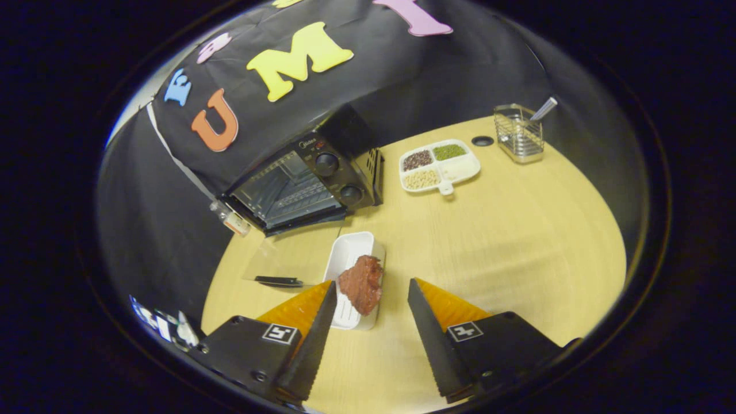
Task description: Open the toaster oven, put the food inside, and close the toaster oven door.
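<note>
While the gripper (371,296) fingers stand wide apart, holding nothing, the meat slab (361,283) lies lengthwise toward the toaster oven (305,181), on the white tray (347,259) between the fingertips.

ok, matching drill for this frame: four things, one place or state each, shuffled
Things:
1. oven door
2. meat
3. gripper
4. grain dish

Places/states:
A. open, meat between the fingers
B. right of the oven, four compartments
C. down flat on the table
D. on the white tray

Pairs: 1-C, 2-D, 3-A, 4-B
</note>
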The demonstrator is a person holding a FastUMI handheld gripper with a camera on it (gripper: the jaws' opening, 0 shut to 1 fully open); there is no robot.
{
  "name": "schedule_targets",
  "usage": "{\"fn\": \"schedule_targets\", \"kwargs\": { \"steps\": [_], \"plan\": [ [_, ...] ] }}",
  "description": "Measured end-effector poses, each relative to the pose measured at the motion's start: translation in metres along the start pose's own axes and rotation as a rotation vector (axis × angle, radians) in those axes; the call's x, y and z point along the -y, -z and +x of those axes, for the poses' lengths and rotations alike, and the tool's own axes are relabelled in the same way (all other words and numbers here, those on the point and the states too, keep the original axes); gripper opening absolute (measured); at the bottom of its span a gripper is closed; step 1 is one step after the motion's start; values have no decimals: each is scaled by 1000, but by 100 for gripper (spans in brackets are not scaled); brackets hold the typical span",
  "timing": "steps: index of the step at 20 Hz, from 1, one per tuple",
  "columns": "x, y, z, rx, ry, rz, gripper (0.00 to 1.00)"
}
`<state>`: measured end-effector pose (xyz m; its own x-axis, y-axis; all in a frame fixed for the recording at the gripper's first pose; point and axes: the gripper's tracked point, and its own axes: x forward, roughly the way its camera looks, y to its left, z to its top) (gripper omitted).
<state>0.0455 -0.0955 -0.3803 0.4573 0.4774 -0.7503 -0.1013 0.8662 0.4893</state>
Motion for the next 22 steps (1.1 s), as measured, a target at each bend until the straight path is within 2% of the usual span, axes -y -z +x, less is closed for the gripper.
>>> {"fn": "schedule_targets", "kwargs": {
  "steps": [6, 8, 11, 13, 18, 22],
  "plan": [
    [2, 8, 11, -43, -13, 37, 48],
    [4, 12, 13, -59, -17, 66, 42],
    [-6, 20, 9, -61, -53, 110, 17],
    [-9, 24, 4, -48, -38, 105, 12],
    [-25, 21, -29, 52, 29, 65, 11],
    [-43, 12, -57, 160, 88, -67, 11]
  ]
}}
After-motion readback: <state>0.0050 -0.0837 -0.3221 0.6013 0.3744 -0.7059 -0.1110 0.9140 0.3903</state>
